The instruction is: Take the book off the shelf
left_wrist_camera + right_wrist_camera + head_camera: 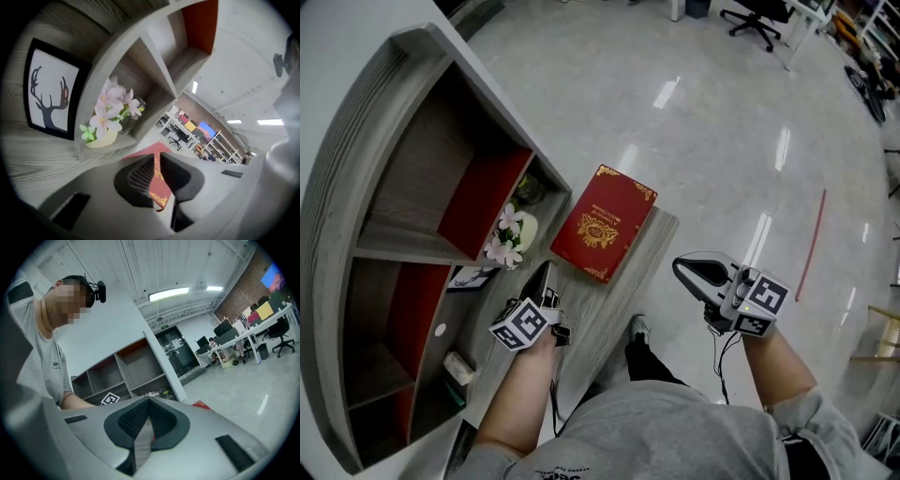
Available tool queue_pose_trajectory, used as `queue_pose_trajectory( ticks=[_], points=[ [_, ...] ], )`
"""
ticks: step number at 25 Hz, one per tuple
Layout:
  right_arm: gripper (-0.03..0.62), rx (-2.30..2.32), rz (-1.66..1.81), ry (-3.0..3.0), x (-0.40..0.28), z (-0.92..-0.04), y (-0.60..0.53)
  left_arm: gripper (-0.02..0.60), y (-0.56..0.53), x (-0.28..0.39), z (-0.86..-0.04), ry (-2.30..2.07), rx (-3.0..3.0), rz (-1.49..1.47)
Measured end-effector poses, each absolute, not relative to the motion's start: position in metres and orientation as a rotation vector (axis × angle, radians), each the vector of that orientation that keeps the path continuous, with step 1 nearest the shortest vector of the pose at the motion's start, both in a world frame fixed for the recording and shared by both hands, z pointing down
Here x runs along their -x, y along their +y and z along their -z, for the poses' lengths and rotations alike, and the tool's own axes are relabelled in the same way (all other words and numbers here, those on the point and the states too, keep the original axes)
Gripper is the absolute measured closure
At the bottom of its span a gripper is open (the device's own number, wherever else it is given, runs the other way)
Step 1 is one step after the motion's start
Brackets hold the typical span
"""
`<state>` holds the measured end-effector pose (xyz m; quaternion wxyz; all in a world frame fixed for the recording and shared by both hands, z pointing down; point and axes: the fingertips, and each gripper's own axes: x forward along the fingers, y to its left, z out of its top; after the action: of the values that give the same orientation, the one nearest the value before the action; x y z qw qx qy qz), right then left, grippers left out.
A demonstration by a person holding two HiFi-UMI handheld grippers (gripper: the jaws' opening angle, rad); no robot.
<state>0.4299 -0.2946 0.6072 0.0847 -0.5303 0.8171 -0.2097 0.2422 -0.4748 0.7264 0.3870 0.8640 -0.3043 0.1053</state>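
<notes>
The book [605,223] – red, with gold ornament on the cover – lies flat on the grey wooden ledge [614,314] in front of the shelf [412,178]. It sits just ahead of the left gripper [546,272] and to its right, apart from the tips. That gripper's jaws stand only a narrow slit apart and clamp nothing – the book's cover shows through the slit, further off. Directly to this gripper's left, pale pink flowers [502,239] stand at the mouth of a shelf compartment.

The right gripper [682,269] hangs over the floor [722,141], off the ledge's edge, with the book to its left and clear of it. Its jaws are together and empty.
</notes>
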Motion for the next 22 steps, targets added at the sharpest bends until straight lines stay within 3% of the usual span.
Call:
queue_pose_trajectory(
  ticks=[1, 2, 14, 22],
  points=[
    [0.592, 1.571, 0.625, 2.449, -0.424, -0.605, -0.297, 0.568, -0.474, -0.236, -0.716, -0.768, -2.221, -0.229],
    [0.592, 1.561, 0.624, 2.459, -0.418, -0.603, -0.299, 0.572, -0.473, -0.230, -0.707, -0.760, -2.241, -0.188],
    [0.592, 1.546, 0.577, 2.560, -0.323, -0.562, -0.309, 0.569, -0.422, -0.126, -0.601, -0.688, -2.442, -0.061],
    [0.594, 1.480, 0.541, 2.692, -0.215, -0.530, -0.318, 0.569, -0.387, 0.003, -0.528, -0.755, -2.517, 0.088]
  ],
)
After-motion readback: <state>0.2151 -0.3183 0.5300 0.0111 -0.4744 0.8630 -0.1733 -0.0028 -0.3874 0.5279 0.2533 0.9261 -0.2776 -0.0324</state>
